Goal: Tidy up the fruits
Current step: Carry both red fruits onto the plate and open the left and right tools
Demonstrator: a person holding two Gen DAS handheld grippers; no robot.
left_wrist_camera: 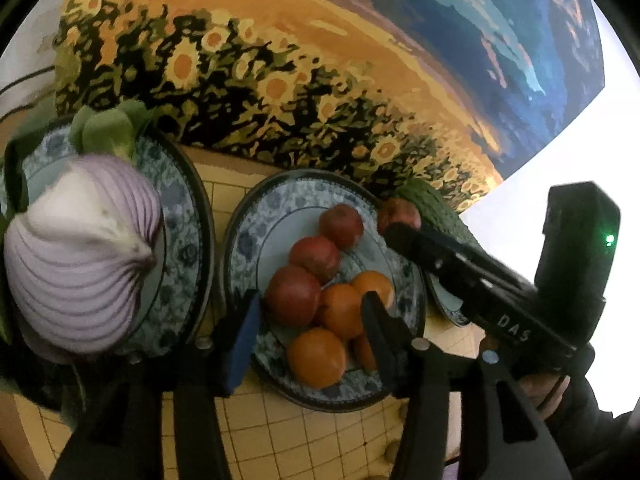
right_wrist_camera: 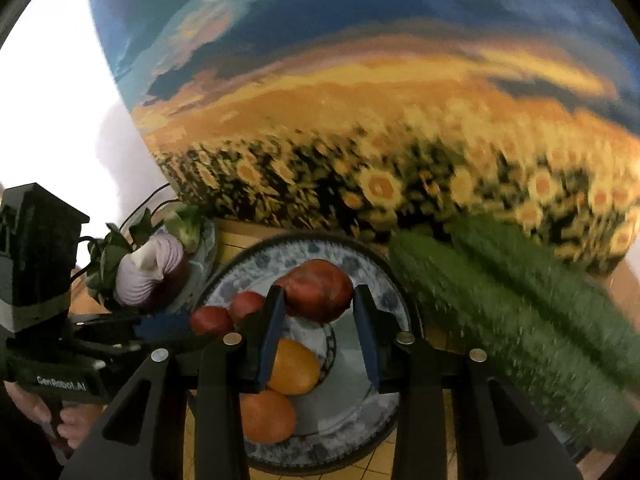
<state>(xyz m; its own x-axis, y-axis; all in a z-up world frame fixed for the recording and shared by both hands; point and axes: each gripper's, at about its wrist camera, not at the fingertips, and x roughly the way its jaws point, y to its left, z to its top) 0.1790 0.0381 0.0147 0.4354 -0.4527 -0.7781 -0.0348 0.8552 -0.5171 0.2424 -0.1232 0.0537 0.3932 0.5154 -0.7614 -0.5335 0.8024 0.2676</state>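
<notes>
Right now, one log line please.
right gripper: jaws around red apple | over fruit plate | left gripper: open

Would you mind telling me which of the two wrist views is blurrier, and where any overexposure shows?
Right wrist view: motion blur smears the cucumbers and sunflower painting; the red apple between the fingers stays fairly sharp. Left wrist view: mostly crisp, onion slightly soft. Both: wall blown out white, fisheye bending.

I am holding my right gripper (right_wrist_camera: 316, 300) pointing forward and slightly down with its jaws part-closed and clamping a red fruit (right_wrist_camera: 318, 290) between the blue pads (right_wrist_camera: 272, 332), while I am keeping my left gripper (left_wrist_camera: 310, 312) alongside, its jaws spread wide and gripping nothing.
</notes>
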